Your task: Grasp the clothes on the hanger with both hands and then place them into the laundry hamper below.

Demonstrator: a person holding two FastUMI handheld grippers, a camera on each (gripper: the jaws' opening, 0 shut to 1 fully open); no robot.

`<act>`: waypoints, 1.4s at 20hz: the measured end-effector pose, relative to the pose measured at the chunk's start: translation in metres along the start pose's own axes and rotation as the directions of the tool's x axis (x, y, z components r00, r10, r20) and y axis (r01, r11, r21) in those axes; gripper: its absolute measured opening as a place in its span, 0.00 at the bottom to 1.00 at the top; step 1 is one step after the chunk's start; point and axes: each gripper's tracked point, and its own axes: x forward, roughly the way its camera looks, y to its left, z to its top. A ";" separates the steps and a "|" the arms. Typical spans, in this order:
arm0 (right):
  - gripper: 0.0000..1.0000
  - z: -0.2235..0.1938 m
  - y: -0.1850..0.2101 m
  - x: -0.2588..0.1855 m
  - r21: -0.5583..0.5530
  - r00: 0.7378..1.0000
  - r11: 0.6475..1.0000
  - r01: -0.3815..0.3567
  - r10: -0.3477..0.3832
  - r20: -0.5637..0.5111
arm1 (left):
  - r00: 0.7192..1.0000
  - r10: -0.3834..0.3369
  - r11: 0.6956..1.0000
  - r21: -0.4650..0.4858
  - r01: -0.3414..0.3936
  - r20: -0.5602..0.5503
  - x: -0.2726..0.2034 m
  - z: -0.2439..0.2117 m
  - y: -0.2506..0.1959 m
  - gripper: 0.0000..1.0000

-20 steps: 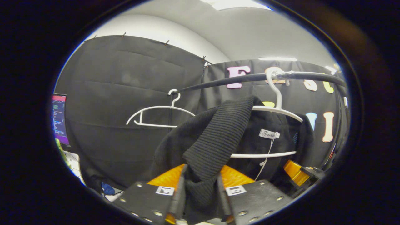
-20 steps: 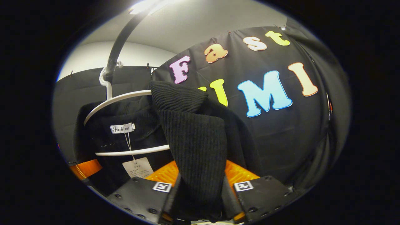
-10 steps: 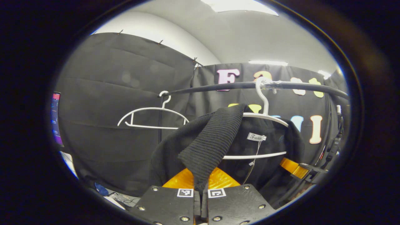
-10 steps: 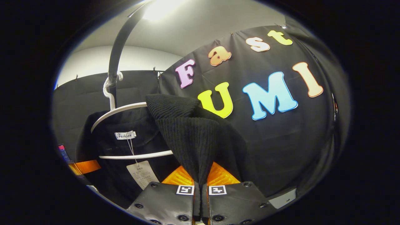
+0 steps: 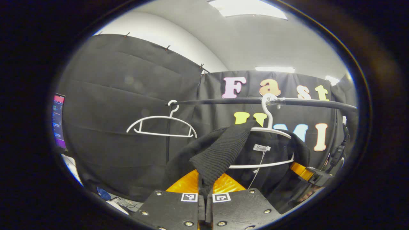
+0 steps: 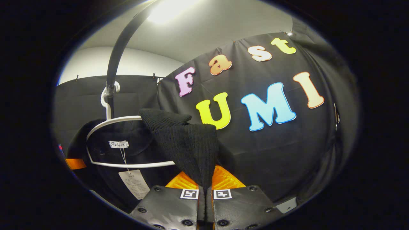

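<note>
A black knit garment point(image 5: 220, 153) hangs on a white hanger point(image 5: 271, 131) from a black rail point(image 5: 223, 101). My left gripper point(image 5: 205, 191) is shut on the ribbed shoulder edge of the garment, low in the left gripper view. In the right gripper view my right gripper point(image 6: 205, 191) is shut on the other ribbed shoulder of the black knit garment point(image 6: 188, 143), beside the white hanger point(image 6: 111, 121). A white label and a paper tag point(image 6: 133, 183) hang inside the collar. The orange side of the other gripper point(image 5: 300, 171) shows past the garment at right.
An empty white hanger point(image 5: 161, 124) hangs further left on the rail. A lit screen point(image 5: 58, 119) stands at the far left edge. Black cloth walls close in behind the rail. Small items lie low at the left point(image 5: 104, 193).
Both grippers went from open around the ribbed shoulders to shut on them. Both have since drawn down and back, and the garment's shoulders are stretched toward them.
</note>
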 end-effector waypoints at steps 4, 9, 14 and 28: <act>0.03 0.016 -0.014 0.002 -0.021 0.998 0.999 0.038 -0.037 0.057 | 1.000 0.009 1.000 0.010 -0.009 0.014 0.000 0.016 0.019 0.03; 0.03 0.035 -0.028 0.008 -0.066 0.989 0.994 0.082 -0.073 0.128 | 0.999 -0.002 0.998 0.056 -0.001 0.044 0.008 0.038 0.035 0.03; 0.03 0.052 -0.046 0.017 -0.095 0.972 0.988 0.125 -0.103 0.211 | 0.998 -0.045 0.993 0.115 0.039 0.046 0.016 0.051 0.046 0.03; 0.03 0.056 -0.044 0.041 -0.182 0.970 0.983 0.024 0.021 0.240 | 0.985 -0.169 0.947 0.268 0.174 -0.042 0.061 0.080 0.071 0.02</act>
